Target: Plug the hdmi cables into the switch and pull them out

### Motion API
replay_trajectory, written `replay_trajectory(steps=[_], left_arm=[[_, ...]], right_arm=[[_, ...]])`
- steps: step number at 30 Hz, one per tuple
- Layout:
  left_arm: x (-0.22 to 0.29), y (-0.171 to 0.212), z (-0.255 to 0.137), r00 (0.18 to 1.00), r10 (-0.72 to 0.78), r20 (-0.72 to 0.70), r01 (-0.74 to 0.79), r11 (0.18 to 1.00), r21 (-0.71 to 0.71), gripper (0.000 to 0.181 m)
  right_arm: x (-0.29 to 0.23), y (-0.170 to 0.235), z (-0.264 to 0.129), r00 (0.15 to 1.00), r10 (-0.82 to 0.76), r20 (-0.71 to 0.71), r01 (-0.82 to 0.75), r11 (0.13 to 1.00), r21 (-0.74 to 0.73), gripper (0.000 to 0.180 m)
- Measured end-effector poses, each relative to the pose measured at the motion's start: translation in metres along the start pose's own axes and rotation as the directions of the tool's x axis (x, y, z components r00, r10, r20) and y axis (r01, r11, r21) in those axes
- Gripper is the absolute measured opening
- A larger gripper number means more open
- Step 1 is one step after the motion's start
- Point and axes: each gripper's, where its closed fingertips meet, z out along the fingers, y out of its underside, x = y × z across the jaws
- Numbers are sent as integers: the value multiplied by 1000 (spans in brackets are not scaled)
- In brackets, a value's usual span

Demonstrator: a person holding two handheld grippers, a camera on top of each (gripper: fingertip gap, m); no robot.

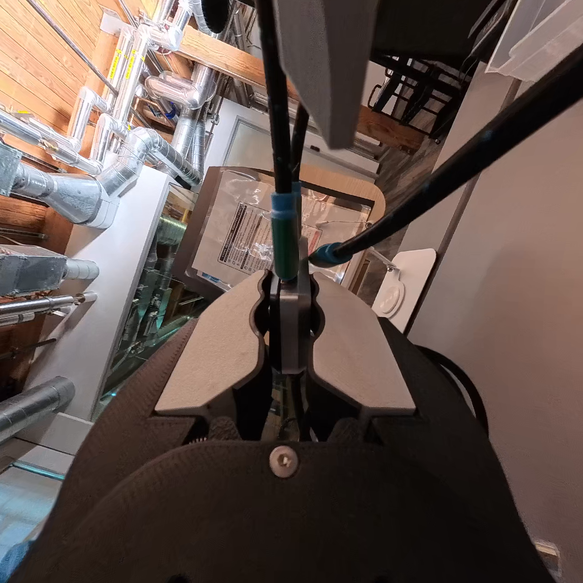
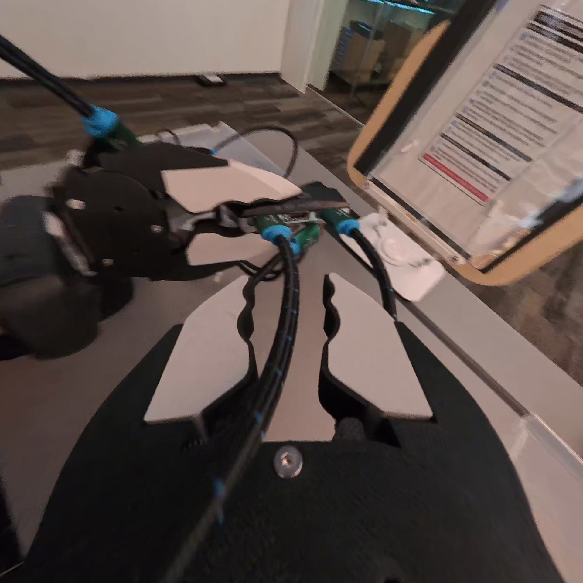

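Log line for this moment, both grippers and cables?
left gripper: shut on flat dark switch | right gripper: open, astride braided black cable | green-blue plugs: at switch

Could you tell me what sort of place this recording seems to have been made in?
Probably an office or lab in a converted industrial building. Silver insulated ducts run under a wooden plank ceiling, the floor is grey carpet, and a laminated notice board stands beside the grey table.

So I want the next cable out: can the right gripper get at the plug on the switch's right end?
Probably yes. The right gripper is open, and that plug sits ahead, uncovered; the left gripper clamps the switch from the other side.
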Motion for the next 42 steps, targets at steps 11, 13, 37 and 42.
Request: replay_trajectory(steps=[11,13,37,42], left_arm=[[7,-15,-2,1000,-17,-8,17,998,54,21],[7,-16,-3,1000,-5,-1,5,998,57,21],[-38,36,-8,989,-134,57,134,991,8,21],[-31,27,-6,991,-136,2,136,991,2,21]], right_arm=[[-13,-22,18,980,-12,197,-36,970,240,36],[-15,-13,25,974,-8,226,-38,980,195,34],[34,-44,-61,970,-4,244,-103,899,426,22],[44,-37,-71,964,14,267,-120,915,385,22]])
